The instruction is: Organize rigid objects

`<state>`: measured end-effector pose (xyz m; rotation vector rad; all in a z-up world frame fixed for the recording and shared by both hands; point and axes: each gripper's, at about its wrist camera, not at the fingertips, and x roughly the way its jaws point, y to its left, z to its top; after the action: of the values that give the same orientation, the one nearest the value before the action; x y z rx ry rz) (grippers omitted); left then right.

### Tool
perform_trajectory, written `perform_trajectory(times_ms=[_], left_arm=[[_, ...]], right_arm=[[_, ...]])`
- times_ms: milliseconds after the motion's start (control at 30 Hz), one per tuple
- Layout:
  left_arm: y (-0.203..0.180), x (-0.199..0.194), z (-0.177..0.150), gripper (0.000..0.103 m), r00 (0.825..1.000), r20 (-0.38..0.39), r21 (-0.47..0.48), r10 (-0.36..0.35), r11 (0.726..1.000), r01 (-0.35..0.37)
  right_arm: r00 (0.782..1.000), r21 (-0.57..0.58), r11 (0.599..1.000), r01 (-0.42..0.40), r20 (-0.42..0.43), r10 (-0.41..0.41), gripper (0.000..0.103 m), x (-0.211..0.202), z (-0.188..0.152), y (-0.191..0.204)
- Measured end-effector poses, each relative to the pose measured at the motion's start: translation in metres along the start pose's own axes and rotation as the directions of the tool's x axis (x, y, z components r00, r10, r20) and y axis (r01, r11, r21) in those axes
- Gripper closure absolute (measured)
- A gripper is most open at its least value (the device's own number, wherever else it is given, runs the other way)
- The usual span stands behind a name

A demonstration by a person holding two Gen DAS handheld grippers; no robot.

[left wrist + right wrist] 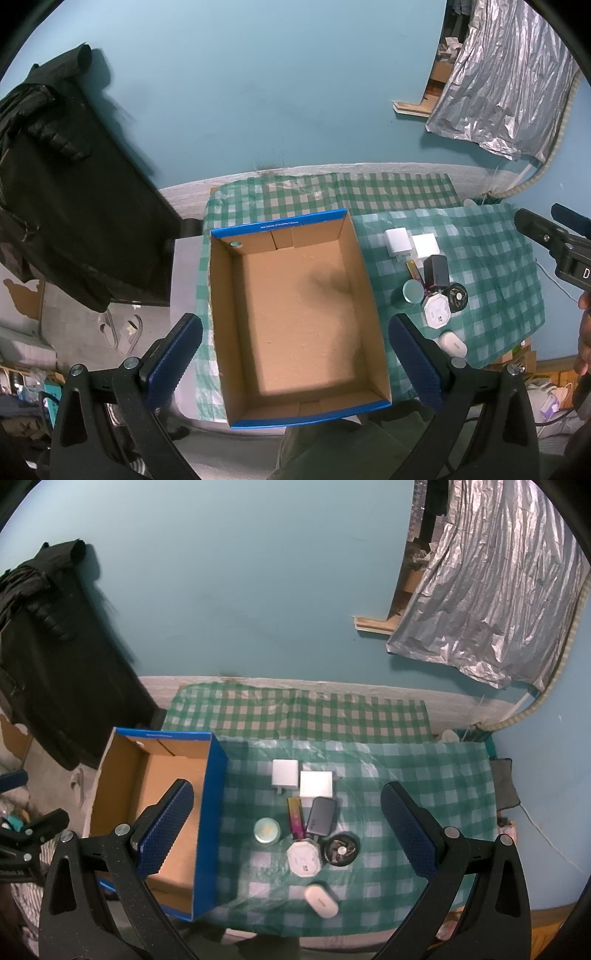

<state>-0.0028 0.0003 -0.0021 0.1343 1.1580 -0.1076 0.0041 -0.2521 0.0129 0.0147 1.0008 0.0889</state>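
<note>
An empty blue-edged cardboard box (pixel 295 317) (pixel 155 794) sits on the left of a green checked tablecloth (pixel 406 775). To its right lie small rigid objects: two white chargers (pixel 285 771) (pixel 316 783), a black power bank (pixel 322 816), a pink-yellow stick (pixel 295 818), a teal round tin (pixel 266 830), a white octagonal case (pixel 303 857), a black round fan (pixel 341 849) and a white earbud case (pixel 321 901). My left gripper (pixel 295 363) is open above the box. My right gripper (pixel 286 836) is open above the objects.
A black jacket (pixel 62 177) hangs on the left over the floor. A silver foil sheet (pixel 491 602) hangs on the teal wall at the right. Slippers (pixel 122 332) lie on the floor left of the table.
</note>
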Motion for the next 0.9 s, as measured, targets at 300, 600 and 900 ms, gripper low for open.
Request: perform_trajectory(times_ms=[300, 600, 900], left_arm=[[0.0005, 0.0002, -0.0008, 0.001, 1.0, -0.004, -0.003, 0.0, 1.0, 0.0], [0.0022, 0.0027, -0.0031, 0.001, 1.0, -0.004, 0.002, 0.0, 1.0, 0.0], [0.0029, 0.0031, -0.0027, 0.001, 1.0, -0.004, 0.002, -0.001, 1.0, 0.001]], right_arm=[[1.0, -0.005, 1.0, -0.002, -0.002, 0.002, 0.001, 0.0015, 0.0001, 0.0024], [1.0, -0.004, 1.0, 0.0, -0.006, 0.0, 0.001, 0.0055, 0.0013, 0.0063], [1.0, -0.006, 1.0, -0.001, -0.007, 0.001, 0.001, 0.0044, 0.0008, 0.005]])
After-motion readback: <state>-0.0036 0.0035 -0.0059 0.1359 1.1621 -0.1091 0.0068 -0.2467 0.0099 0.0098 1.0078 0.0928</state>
